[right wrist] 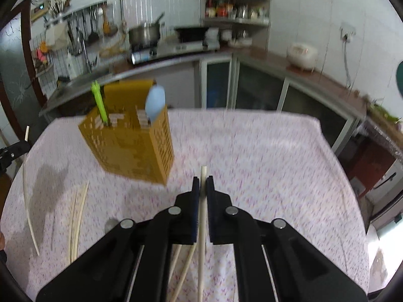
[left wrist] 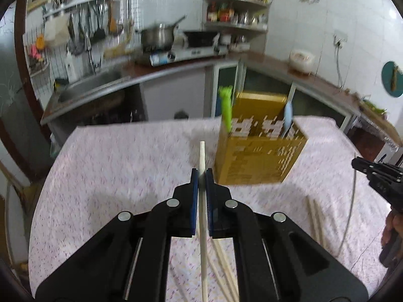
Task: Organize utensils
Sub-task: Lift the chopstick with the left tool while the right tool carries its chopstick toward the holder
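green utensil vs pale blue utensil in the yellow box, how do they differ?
1. Colour: the green utensil is bright green; the pale blue utensil is light blue.
2. Shape: the green one's exposed end is narrow and stick-like; the blue one's is a broad rounded oval.
3. Place: seen from the right wrist, green stands at the left of the yellow box, blue at the right.
Shared: both stand upright in the box, ends above its rim.

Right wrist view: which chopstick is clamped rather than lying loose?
The chopstick standing between the right claw fingers, tip poking past them; the others lie flat on the tablecloth.
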`<action>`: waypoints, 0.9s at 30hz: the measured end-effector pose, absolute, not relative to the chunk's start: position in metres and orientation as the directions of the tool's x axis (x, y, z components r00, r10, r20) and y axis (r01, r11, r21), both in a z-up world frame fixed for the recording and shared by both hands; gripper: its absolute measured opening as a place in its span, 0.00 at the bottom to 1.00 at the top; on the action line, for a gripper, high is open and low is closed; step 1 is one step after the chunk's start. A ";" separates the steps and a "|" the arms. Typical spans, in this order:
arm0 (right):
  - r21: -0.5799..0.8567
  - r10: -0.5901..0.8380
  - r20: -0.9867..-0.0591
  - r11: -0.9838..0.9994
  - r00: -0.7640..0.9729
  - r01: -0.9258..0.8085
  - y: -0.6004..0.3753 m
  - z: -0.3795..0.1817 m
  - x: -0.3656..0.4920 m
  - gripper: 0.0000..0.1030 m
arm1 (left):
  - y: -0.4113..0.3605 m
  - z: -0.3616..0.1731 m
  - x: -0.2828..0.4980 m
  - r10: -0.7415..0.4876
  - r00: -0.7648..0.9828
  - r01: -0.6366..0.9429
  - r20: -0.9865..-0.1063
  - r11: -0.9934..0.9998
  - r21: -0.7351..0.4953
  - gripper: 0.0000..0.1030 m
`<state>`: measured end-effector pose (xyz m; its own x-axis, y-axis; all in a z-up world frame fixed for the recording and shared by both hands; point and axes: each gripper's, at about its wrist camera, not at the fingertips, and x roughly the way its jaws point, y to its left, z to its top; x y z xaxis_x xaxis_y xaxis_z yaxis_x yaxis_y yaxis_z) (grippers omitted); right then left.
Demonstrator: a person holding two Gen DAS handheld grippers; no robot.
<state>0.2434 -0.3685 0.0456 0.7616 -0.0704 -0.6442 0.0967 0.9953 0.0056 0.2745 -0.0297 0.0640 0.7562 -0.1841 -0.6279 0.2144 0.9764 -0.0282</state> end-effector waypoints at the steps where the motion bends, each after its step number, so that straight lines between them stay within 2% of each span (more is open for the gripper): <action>1: 0.003 -0.074 -0.627 0.995 0.776 0.098 -0.367 0.049 0.241 0.06 | -0.031 0.066 0.274 -0.187 0.765 0.216 -0.616 0.976 -0.027 0.04; 7: -0.010 -0.101 -0.481 0.994 0.871 0.110 -0.358 0.083 0.222 0.06 | -0.037 0.081 0.268 -0.243 0.812 0.257 -0.531 0.965 -0.048 0.04; 14: 0.002 -0.100 -0.385 0.994 0.918 0.109 -0.347 0.113 0.228 0.05 | -0.045 0.089 0.289 -0.257 0.854 0.257 -0.452 0.964 -0.063 0.04; 27: 0.013 -0.050 -0.308 0.998 0.950 0.057 -0.336 0.174 0.260 0.05 | -0.080 0.140 0.336 -0.302 0.913 0.298 -0.274 0.953 -0.061 0.04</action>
